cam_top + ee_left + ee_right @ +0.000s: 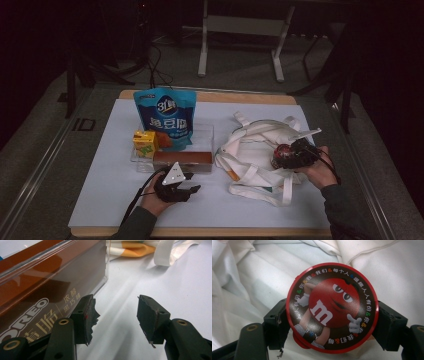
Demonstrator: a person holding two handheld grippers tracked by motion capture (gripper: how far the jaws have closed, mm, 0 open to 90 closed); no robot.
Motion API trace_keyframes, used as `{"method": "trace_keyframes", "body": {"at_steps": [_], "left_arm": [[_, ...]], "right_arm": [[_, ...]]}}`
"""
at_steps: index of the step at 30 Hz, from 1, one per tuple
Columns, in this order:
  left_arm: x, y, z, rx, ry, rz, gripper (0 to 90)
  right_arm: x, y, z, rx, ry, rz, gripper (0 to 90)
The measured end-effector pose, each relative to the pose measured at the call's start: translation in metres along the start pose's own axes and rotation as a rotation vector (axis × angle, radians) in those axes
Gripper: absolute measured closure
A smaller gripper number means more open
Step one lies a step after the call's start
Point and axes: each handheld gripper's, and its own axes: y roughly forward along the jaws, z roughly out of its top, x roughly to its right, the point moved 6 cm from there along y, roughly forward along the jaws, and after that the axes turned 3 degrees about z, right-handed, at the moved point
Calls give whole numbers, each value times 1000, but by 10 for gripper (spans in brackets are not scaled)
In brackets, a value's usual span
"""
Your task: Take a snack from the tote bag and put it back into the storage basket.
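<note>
The right gripper (pixel 331 323) pinches a round red candy tub (pixel 332 306), one jaw on each side of it, its lid facing the camera, over the white cloth bag (pixel 249 285). The left gripper (pixel 115 315) rests on the table with jaws spread and nothing between them; a brown Oreo box (pixel 37 290) in a clear tray (pixel 205 131) lies just beside its left finger (pixel 86 317).

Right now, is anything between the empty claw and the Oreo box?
Yes: the clear tray's wall stands in front of the Oreo box. The left claw is open beside it, one jaw close against that wall.
</note>
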Motion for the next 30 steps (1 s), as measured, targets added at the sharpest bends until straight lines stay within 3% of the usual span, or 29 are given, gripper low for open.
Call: {"method": "trace_keyframes", "body": {"at_steps": [30], "left_arm": [[0, 0, 0, -1, 1, 1, 476]], "right_arm": [[-25, -9, 25, 37, -61, 39, 251]]}}
